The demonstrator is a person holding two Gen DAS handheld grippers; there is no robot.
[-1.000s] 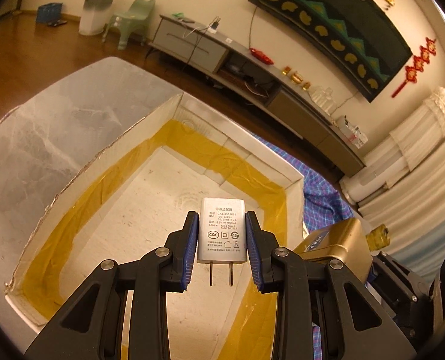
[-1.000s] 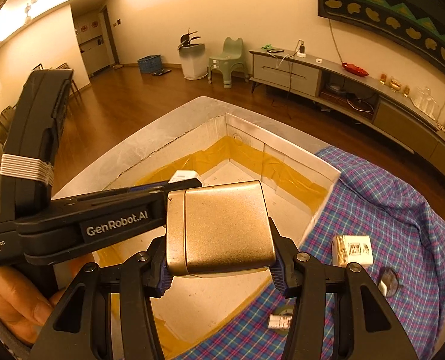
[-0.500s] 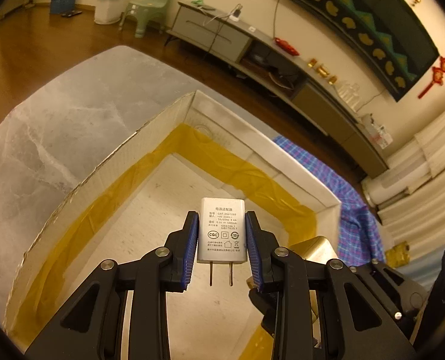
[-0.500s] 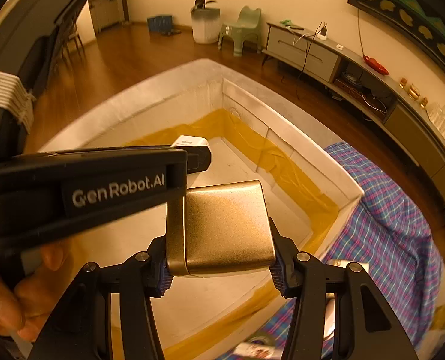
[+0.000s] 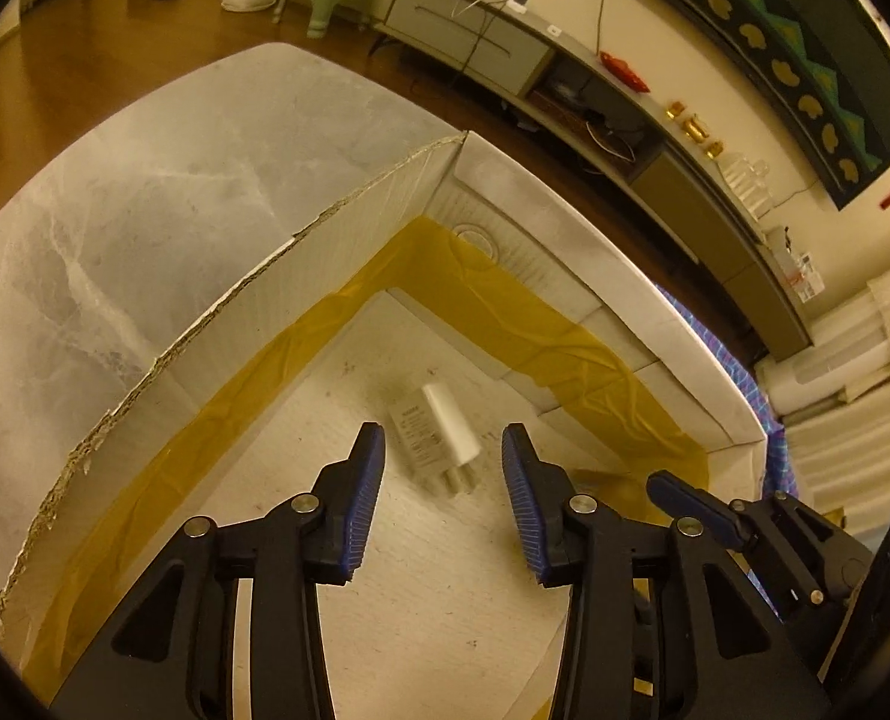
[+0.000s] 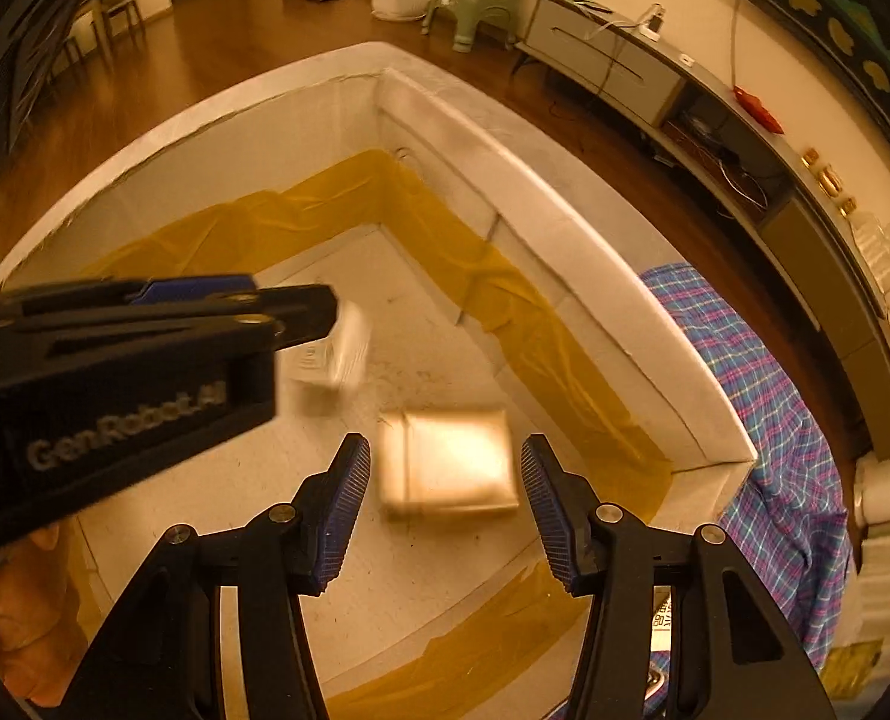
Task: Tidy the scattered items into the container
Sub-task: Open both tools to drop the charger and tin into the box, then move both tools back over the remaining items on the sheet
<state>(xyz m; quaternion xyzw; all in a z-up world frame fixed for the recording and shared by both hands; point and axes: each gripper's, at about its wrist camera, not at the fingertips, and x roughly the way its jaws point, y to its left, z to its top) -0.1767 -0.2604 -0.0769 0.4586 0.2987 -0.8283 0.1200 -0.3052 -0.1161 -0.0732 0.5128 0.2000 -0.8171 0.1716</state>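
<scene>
Both tongs, left [image 5: 441, 474] and right [image 6: 445, 474], stand open, the left having just opened; the light, rigid charger [image 5: 438, 438] and smooth gold box [image 6: 448, 462] are best gripped across flat sides.

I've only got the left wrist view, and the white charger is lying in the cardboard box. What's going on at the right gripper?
Observer: The right gripper is open, and a gold box, blurred, is inside the cardboard box between its fingers, clear of both pads.
Operator: Anything left outside to collect?
Observer: Yes, a small labelled item shows on the plaid cloth beside the cardboard box, mostly hidden behind the gripper.
</scene>
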